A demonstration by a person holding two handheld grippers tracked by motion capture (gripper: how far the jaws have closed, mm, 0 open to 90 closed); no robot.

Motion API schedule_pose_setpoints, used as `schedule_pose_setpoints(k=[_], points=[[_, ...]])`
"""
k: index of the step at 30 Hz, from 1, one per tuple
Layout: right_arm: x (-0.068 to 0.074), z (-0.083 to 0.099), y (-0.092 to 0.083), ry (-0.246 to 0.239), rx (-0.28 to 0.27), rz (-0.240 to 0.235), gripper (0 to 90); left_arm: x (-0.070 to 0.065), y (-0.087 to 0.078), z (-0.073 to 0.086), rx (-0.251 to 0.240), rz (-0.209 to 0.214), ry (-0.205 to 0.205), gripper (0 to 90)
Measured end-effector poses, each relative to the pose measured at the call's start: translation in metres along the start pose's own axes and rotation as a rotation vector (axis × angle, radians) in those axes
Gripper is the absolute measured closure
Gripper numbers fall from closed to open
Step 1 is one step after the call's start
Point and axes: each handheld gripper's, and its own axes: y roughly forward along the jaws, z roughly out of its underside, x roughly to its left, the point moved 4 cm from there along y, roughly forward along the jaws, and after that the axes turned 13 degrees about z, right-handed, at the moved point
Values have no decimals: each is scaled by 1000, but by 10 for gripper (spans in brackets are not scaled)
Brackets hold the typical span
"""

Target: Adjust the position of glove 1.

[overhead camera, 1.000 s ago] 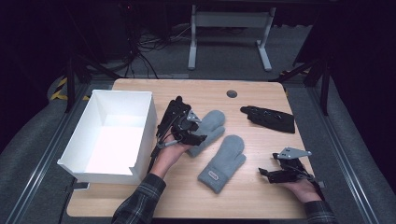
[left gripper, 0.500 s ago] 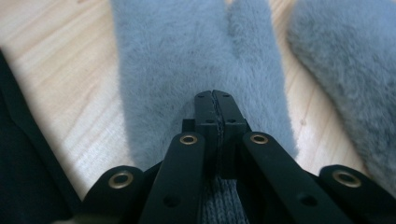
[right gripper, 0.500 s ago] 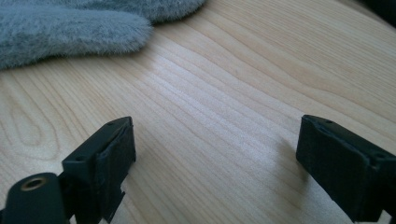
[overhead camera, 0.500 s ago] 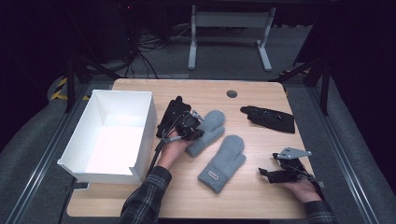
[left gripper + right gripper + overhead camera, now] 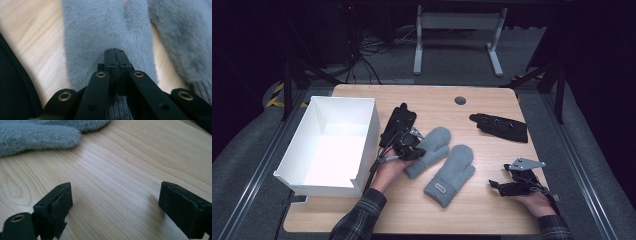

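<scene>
Table (image 5: 492,210) – pale wood (dark room) – holds mittens (image 5: 451,175)

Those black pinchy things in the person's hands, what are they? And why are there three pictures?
They are grippers: hand-held tools with two black jaws that squeeze like tongs. A person holds one in each hand. One picture looks down from above the wooden table. The other two come from small cameras riding on each gripper, looking along its jaws.

On the table lie two fluffy grey mittens, a black glove at the far right, another black glove, and a white box at the left.

The left gripper has pinched its jaws shut on the cuff of one grey mitten. The right gripper has its jaws wide open above bare wood, holding nothing.
</scene>
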Motion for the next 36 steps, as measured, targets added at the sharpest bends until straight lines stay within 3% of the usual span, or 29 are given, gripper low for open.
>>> schedule_pose_setpoints(k=[4,6,8,14,19,22,27,28,30,36], points=[[0,0,0,0,0,0,122,-7,-9,2,-6,-2,17,871],[0,0,0,0,0,0,121,-10,-14,-4,-44,-18,22,769],[0,0,0,0,0,0,121,-10,-15,-7,-46,-24,23,739],[0,0,0,0,0,0,122,-3,-4,-23,-57,-77,8,494],[0,0,0,1,-1,0,122,5,12,-24,-21,-83,-20,414],[0,0,0,1,-1,-1,122,7,17,-22,0,-55,-24,463],[0,0,0,1,-1,-1,122,6,20,-20,6,-40,-17,683],[0,0,0,1,-1,0,122,5,19,-20,7,-37,-18,683],[0,0,0,0,0,0,122,4,18,-21,4,-37,-15,768],[0,0,0,1,-1,0,122,3,5,-24,-5,-13,-40,798]])
